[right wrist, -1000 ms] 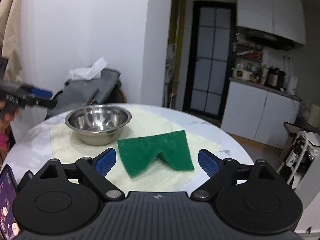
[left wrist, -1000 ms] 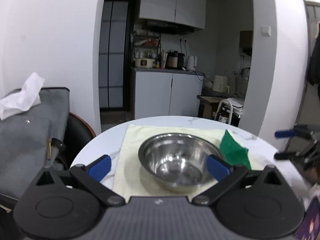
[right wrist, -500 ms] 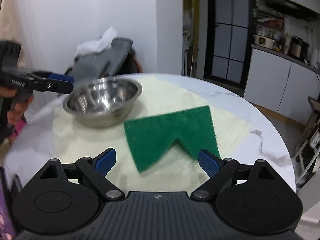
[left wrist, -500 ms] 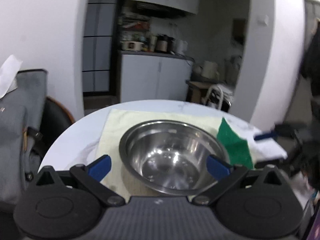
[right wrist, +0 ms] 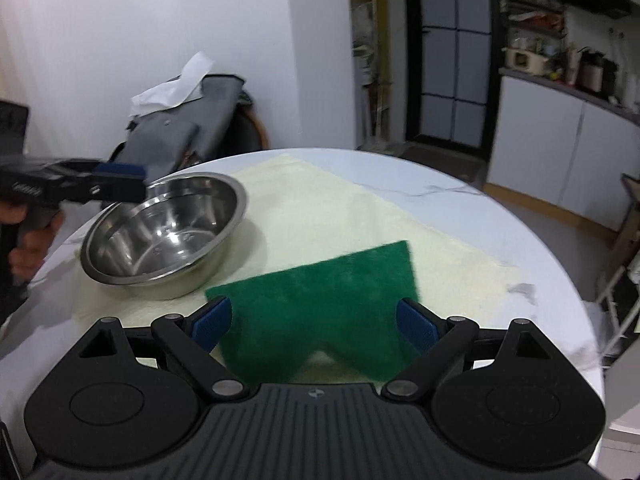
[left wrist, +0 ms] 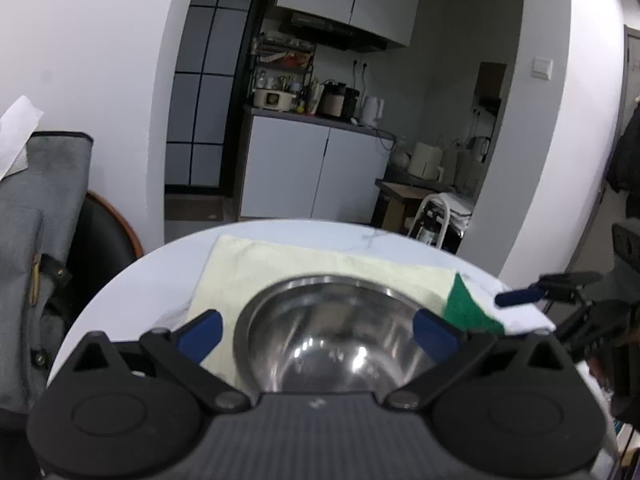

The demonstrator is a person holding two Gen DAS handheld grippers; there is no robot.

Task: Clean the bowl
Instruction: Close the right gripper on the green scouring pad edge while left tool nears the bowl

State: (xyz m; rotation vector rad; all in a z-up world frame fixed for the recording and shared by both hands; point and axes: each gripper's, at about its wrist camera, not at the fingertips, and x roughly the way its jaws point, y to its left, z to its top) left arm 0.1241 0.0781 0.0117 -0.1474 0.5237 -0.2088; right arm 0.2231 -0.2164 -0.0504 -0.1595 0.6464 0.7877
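- Right gripper [right wrist: 314, 322] is hanging low over the green scouring pad [right wrist: 320, 300], fingers wide apart either side of it, not pinching.
- Left gripper [left wrist: 318, 330] is straddling the steel bowl [left wrist: 332, 332], fingers apart, nothing clamped.
- Bowl is sitting on the pale cloth [right wrist: 320, 208] on the round table [right wrist: 500, 220], just beside the pad.
- Risk: closing on the flat pad may snag the cloth beneath and drag the bowl.

The left gripper's [left wrist: 316, 330] own body hides the near part of the bowl [left wrist: 332, 344], and the right gripper's [right wrist: 314, 320] body covers the green scouring pad's [right wrist: 320, 300] near edge.
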